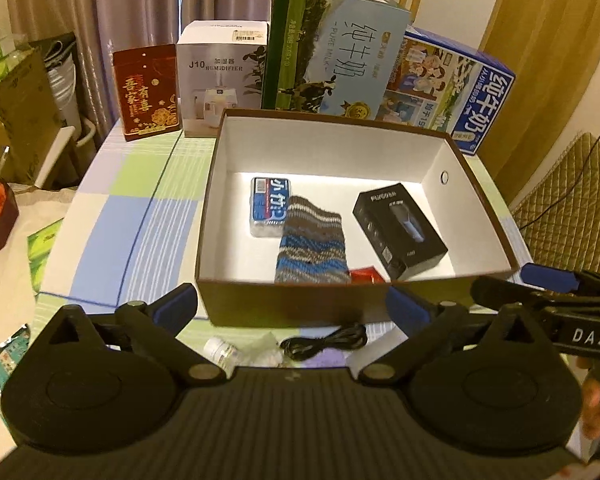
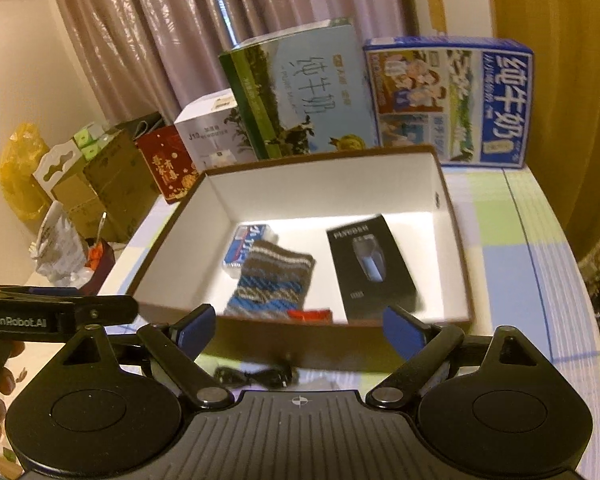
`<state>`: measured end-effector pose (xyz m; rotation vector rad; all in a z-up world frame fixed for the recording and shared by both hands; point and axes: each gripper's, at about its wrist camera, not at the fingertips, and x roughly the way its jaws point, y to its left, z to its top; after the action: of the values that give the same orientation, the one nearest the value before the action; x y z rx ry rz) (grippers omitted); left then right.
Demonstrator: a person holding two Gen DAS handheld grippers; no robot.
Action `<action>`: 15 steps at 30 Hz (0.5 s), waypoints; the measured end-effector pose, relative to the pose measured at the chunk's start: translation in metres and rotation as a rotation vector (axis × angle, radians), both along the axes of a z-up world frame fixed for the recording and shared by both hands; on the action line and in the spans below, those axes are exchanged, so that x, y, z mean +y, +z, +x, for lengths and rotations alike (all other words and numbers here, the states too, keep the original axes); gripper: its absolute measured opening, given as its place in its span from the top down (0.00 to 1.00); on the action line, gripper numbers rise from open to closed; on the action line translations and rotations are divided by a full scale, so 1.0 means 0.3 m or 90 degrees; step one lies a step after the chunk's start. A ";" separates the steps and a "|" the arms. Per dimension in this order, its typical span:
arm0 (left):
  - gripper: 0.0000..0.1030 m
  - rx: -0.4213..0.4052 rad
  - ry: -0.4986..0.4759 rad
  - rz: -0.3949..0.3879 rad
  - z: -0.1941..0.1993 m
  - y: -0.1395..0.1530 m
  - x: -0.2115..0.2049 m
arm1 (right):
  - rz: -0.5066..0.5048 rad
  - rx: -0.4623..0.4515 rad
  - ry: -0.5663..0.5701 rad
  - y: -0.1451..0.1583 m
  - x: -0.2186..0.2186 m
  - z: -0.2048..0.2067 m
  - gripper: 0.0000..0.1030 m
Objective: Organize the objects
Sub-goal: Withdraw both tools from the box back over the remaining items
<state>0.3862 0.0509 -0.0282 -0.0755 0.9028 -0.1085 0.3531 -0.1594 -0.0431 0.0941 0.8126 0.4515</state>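
Note:
An open brown box (image 1: pixel 236 294) with a white inside stands on the table (image 1: pixel 132 216). In it lie a blue tissue pack (image 1: pixel 269 205), a striped knitted sock (image 1: pixel 312 245), a black product box (image 1: pixel 400 230) and a small red packet (image 1: pixel 365 275). Just in front of the box lie a coiled black cable (image 1: pixel 324 345), a small white bottle (image 1: pixel 222 351) and a clear crumpled wrapper (image 1: pixel 266 354). My left gripper (image 1: pixel 294 312) hangs open above these items. My right gripper (image 2: pixel 298 330) is open too, over the cable (image 2: pixel 256 376) at the box's near wall (image 2: pixel 260 354).
Along the table's back edge stand a red box (image 1: pixel 147 90), a white humidifier box (image 1: pixel 222 76), a green milk carton box (image 1: pixel 332 68) and a blue milk box (image 1: pixel 448 88). Cardboard boxes and bags (image 2: pixel 96 184) crowd the floor at left. A quilted chair (image 1: pixel 572 200) is at right.

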 end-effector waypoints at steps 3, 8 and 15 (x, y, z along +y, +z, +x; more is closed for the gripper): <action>0.03 0.000 0.000 0.011 -0.048 -0.001 -0.005 | -0.008 0.001 -0.005 -0.005 -0.026 -0.058 0.15; 0.03 0.003 -0.002 0.027 -0.120 -0.007 -0.014 | -0.012 0.008 -0.013 -0.013 -0.063 -0.128 0.15; 0.03 0.001 0.013 0.024 -0.199 -0.009 -0.002 | -0.022 0.013 -0.027 -0.019 -0.112 -0.204 0.15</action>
<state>0.3266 0.0503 -0.0308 -0.0499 0.9051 -0.0733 0.2918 -0.1931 -0.0487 0.0837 0.8369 0.3970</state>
